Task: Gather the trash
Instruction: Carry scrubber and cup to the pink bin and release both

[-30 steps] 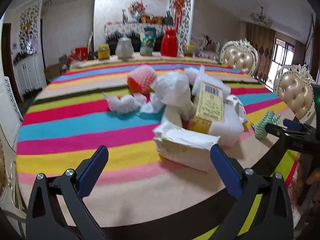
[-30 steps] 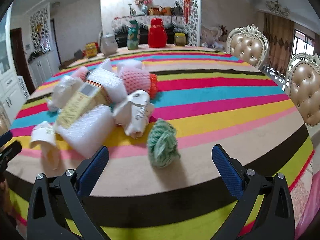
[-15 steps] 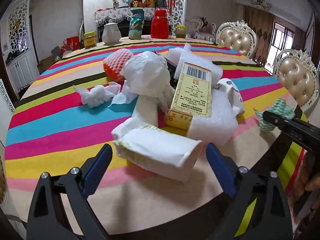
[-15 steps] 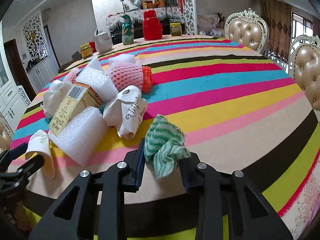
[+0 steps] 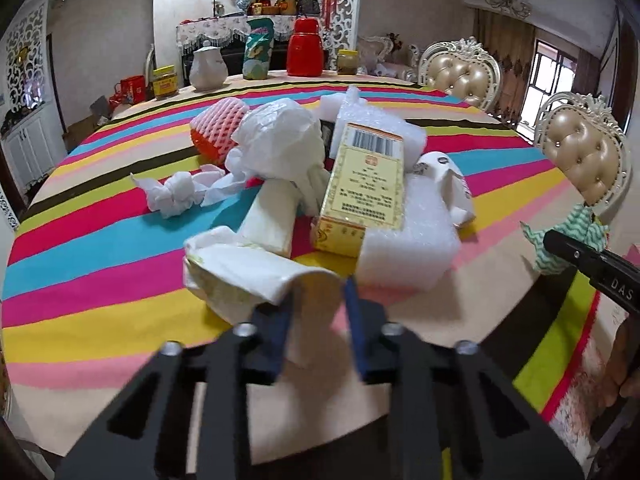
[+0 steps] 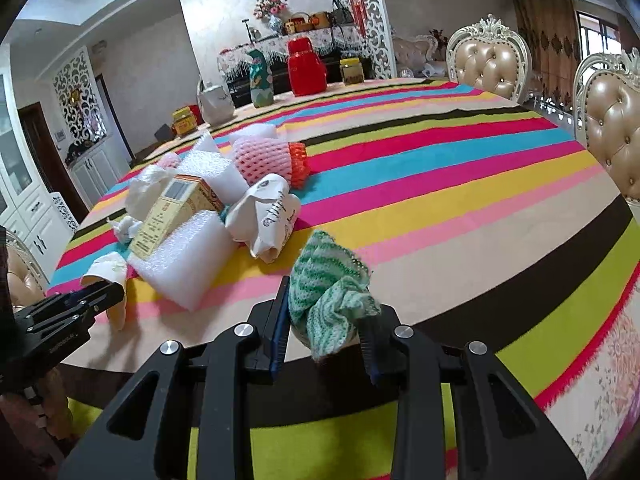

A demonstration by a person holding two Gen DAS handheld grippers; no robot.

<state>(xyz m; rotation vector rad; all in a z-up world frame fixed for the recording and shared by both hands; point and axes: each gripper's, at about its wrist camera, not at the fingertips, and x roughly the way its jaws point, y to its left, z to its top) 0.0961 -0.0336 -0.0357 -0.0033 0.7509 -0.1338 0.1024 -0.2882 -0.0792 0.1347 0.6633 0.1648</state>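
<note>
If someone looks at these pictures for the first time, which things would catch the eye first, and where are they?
First comes the striped tablecloth in bright colours, covering the whole round table. Next is the heap of trash in its middle: a yellow box leaning on white foam, with a pink fruit net behind. Nearest, the right gripper is shut on a green knitted cloth, and the left gripper pinches a crumpled paper cup.

A striped cloth (image 5: 100, 248) in pink, blue, yellow and brown bands covers the round desk. At its far edge stand a red jar (image 5: 306, 50), a green patterned bag (image 5: 258, 54), a pale teapot (image 5: 207, 68) and a yellow tin (image 5: 165, 82) (label unreadable). Two tufted chairs (image 6: 490, 62) sit along the right side.
</note>
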